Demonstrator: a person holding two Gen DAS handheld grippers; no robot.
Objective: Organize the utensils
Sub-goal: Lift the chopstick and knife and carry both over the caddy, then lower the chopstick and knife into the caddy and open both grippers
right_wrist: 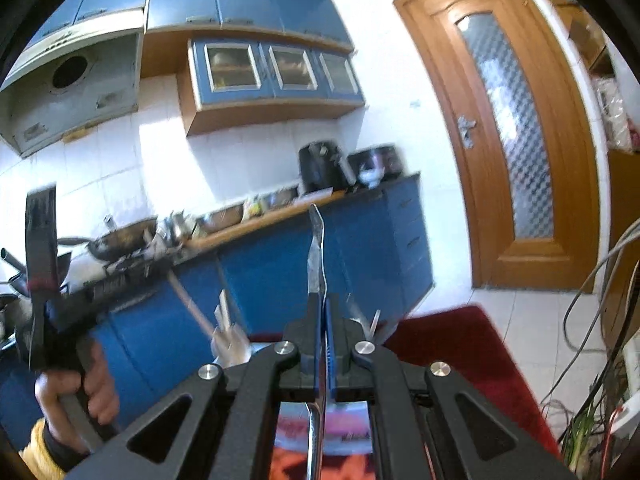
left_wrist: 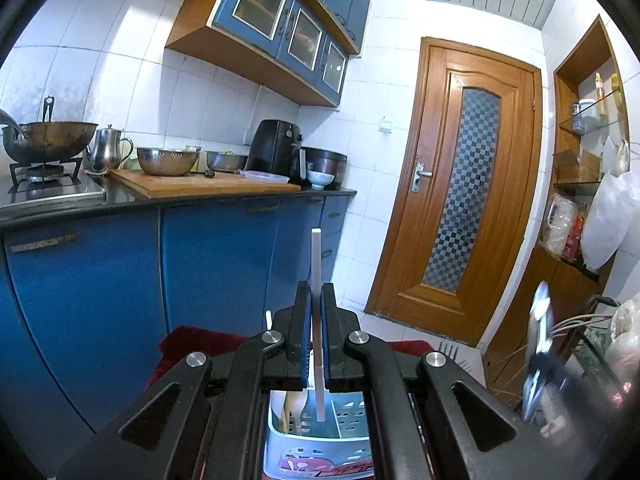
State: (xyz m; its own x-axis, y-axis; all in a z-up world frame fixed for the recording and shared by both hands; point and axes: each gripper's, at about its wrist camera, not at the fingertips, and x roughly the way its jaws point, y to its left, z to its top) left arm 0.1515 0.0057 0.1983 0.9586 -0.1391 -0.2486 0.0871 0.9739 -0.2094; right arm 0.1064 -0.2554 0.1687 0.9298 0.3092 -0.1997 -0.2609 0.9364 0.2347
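In the left wrist view my left gripper (left_wrist: 316, 300) is shut on a white chopstick (left_wrist: 317, 264) that stands upright between the jaws, its lower end over a white slotted utensil holder (left_wrist: 348, 420) holding several utensils. In the right wrist view my right gripper (right_wrist: 322, 300) is shut on a metal utensil (right_wrist: 316, 256), upright, its handle running down below the jaws. The holder (right_wrist: 230, 346) with wooden chopsticks shows blurred to its left. The hand-held left gripper body (right_wrist: 44, 280) is at the far left. A blurred shiny utensil (left_wrist: 538, 344) shows at the right of the left wrist view.
A red cloth (right_wrist: 460, 344) lies under the holder. Blue kitchen cabinets (left_wrist: 100, 272) and a counter with a wok (left_wrist: 48, 140), kettle, bowls and air fryer (left_wrist: 276, 148) stand behind. A wooden door (left_wrist: 460, 184) is to the right. Cables (right_wrist: 600, 280) hang at the far right.
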